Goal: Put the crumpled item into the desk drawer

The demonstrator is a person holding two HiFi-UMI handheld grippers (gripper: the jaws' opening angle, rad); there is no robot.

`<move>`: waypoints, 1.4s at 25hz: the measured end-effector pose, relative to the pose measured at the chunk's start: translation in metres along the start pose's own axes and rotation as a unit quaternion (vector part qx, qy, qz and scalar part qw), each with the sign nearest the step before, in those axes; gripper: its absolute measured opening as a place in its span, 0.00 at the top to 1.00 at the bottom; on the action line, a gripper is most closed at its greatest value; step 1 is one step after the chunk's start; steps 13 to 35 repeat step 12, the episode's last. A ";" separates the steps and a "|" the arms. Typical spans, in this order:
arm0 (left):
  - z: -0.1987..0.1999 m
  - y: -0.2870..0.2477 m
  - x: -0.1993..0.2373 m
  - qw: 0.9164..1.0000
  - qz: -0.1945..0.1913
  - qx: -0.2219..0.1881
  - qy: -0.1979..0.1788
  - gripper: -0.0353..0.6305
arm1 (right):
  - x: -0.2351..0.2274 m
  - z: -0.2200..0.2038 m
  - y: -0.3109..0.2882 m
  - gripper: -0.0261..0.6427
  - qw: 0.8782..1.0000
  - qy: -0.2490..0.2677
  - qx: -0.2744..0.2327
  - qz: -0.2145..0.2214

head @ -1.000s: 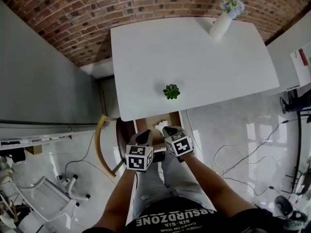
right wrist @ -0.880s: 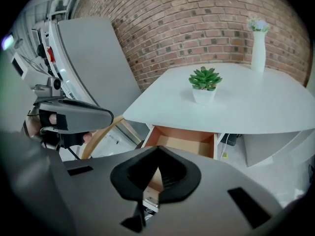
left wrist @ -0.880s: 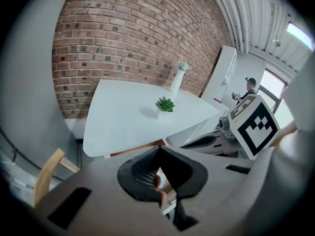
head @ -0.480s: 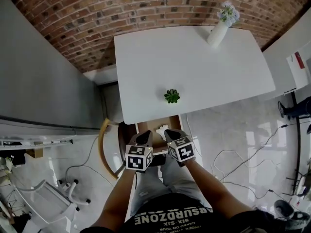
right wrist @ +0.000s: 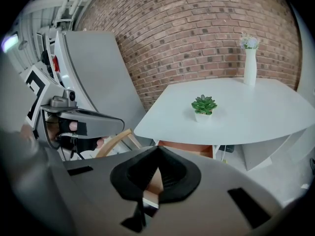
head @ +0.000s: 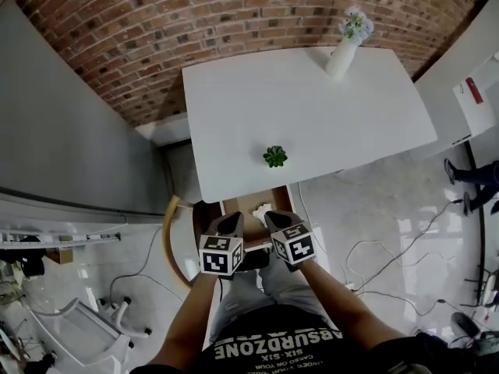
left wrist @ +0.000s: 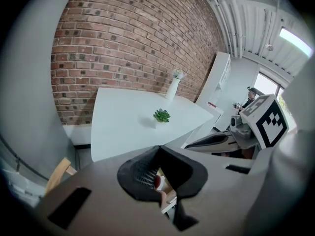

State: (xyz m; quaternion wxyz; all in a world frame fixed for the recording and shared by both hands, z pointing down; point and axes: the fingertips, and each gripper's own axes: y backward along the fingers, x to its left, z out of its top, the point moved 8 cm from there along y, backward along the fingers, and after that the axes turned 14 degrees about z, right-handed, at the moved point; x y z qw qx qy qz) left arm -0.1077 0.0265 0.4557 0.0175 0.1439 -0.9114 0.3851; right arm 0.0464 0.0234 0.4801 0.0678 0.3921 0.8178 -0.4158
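The open desk drawer (head: 238,205) holds the crumpled white item (head: 262,208).

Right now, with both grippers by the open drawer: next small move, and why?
Probably nudge the drawer shut: the crumpled item already lies inside it, and the left gripper and right gripper hover shut and empty at its front.

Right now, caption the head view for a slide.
Left gripper and right gripper, both shut, at the open drawer holding the crumpled item; succulent on desk.

red brick wall (head: 156,29), grey panel (head: 70,131) at left, glossy pale floor (head: 374,209).
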 end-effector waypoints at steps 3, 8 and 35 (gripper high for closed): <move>0.002 0.003 0.003 1.000 -0.003 -0.003 -0.003 0.94 | 0.005 0.002 0.002 0.97 1.000 -0.003 -0.009 -0.001; 0.008 0.008 0.004 1.000 -0.007 -0.009 -0.007 0.94 | 0.012 0.004 0.007 0.97 1.000 -0.005 -0.017 -0.005; 0.012 0.013 0.003 1.000 -0.011 -0.014 -0.008 0.94 | 0.019 0.005 0.011 0.97 1.000 -0.006 -0.019 -0.007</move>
